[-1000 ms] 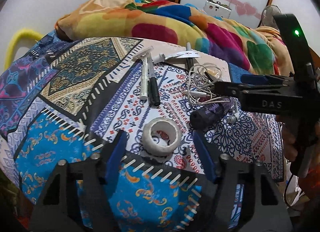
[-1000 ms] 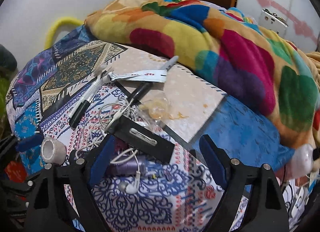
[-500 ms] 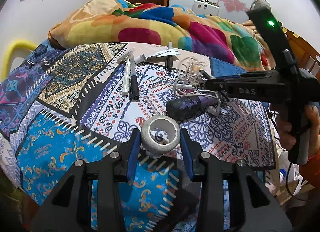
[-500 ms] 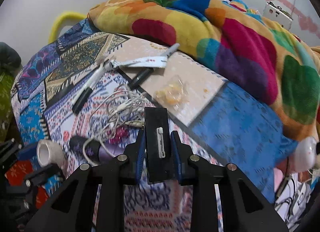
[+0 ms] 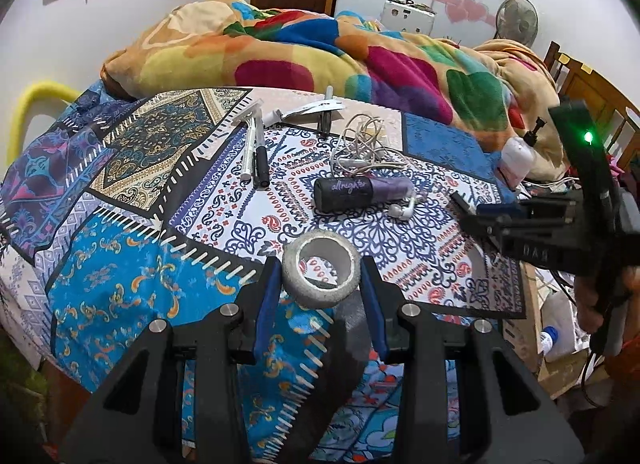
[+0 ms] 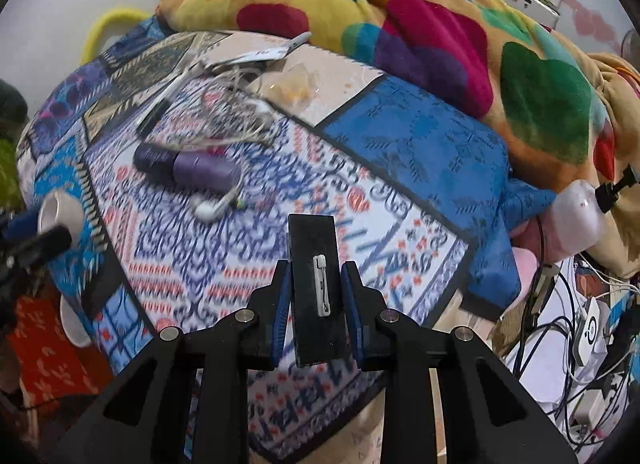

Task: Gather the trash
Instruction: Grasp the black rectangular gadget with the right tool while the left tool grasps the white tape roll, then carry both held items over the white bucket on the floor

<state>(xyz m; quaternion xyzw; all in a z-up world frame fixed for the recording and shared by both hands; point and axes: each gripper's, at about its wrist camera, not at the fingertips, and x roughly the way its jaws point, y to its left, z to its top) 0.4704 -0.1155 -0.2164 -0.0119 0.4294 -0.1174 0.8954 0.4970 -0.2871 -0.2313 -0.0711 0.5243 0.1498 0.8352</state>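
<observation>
On the patterned bedspread (image 5: pixel 224 199): one purple-and-black cylindrical bottle (image 5: pixel 360 193) lying on its side, one tangle of white earphone cable (image 5: pixel 362 147) just behind it with an earbud (image 5: pixel 402 211) by the bottle's end, two pens (image 5: pixel 256 161) side by side, one razor (image 5: pixel 250 115), one flat white tube (image 5: pixel 308 111), one crumpled clear wrapper (image 6: pixel 294 83). Between the blue pads of the left gripper (image 5: pixel 320 292), clamped and lifted off the cloth: one nearly spent tape roll (image 5: pixel 320 274), a grey ring with a pale cardboard core. Squeezed upright in the right gripper (image 6: pixel 318 304): one flat black rectangular badge (image 6: pixel 316 288) with a small white pin clasp on its face. Behind, one plush multicoloured blanket (image 5: pixel 320 59), heaped.
</observation>
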